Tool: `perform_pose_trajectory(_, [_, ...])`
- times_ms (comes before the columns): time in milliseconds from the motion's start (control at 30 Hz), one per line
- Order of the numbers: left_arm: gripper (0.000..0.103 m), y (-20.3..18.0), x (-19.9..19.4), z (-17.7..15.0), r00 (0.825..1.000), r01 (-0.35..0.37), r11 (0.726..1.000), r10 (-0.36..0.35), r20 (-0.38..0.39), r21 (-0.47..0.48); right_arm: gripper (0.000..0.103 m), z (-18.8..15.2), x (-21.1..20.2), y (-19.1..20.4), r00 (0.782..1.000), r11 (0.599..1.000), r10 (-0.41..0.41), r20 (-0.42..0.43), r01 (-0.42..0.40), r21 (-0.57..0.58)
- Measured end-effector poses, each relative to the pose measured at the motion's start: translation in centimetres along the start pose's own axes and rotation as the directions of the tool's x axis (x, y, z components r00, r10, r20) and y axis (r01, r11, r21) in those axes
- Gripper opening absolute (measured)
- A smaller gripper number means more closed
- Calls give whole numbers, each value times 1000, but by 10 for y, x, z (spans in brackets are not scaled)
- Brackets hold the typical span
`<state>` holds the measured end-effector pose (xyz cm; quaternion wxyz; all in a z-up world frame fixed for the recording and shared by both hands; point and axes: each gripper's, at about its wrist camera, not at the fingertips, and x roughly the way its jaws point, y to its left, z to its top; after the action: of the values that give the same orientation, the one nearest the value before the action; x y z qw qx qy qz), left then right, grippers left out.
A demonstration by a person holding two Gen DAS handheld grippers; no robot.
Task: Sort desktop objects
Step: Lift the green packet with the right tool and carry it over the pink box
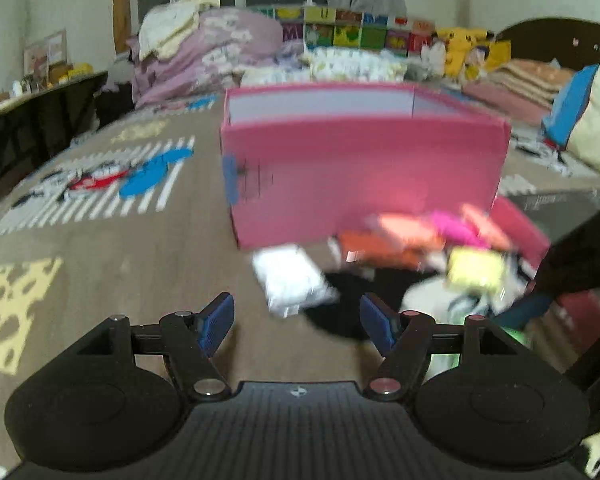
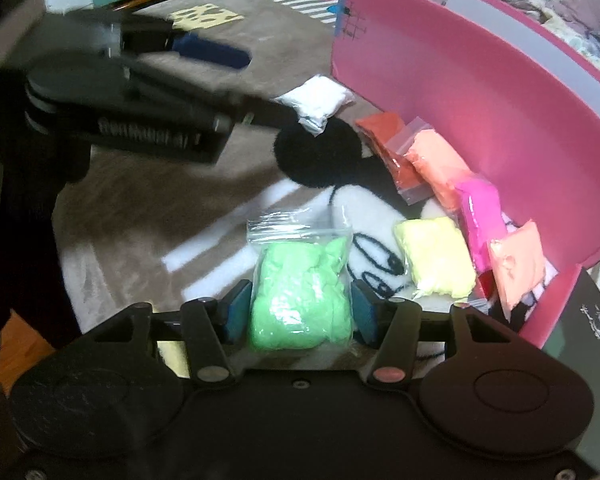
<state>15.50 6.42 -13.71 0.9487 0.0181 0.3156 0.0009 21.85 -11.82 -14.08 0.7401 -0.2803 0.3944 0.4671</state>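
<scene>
**A:** Your right gripper (image 2: 301, 311) has its blue pads set against both sides of the green putty in its clear zip bag (image 2: 300, 300), so I judge it clamped on that bag. The bag lies on the brown cartoon-print blanket (image 2: 148, 208), nearest to you. Squeeze the lump, not the loose plastic top, and lift straight before you swing toward the box.

**B:** And your left gripper (image 1: 297, 318)?

**A:** Its jaws stand apart with nothing between them. It hangs just short of the white putty bag (image 1: 290, 280), which lies a little in front of the box. Centre that bag between the pads before you close; the view is blurred, so settle first.

**B:** Count what you have.

**A:** Near to far: one green bag; one pale yellow bag (image 2: 434, 258); two peach bags, one (image 2: 516, 268) propped at the box's near end and one (image 2: 436, 164) further along; one magenta bag (image 2: 480, 220); one orange-red bag (image 2: 384, 140); one white bag. Seven bags, all outside, most crowded against the wall of the one tall pink cardboard box (image 2: 480, 92).

**B:** Inside the box?

**A:** You cannot tell; only its pale inner wall shows.
</scene>
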Motion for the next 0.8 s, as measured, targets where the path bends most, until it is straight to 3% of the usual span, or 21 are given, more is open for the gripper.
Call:
perform_pose_trajectory(233, [69, 10, 7, -14, 999, 26, 1000, -26, -33, -9, 51, 8, -2, 11, 999, 997, -43, -15, 42, -68])
perform_pose_trajectory(567, [69, 16, -3, -12, 996, 83, 995, -84, -22, -62, 48, 29, -27, 9, 999, 997, 0, -50, -4, -78])
perform_pose_trajectory(800, [69, 17, -4, -15, 995, 91, 994, -93, -30, -58, 48, 52, -67, -20, 999, 999, -37, 28, 37, 8])
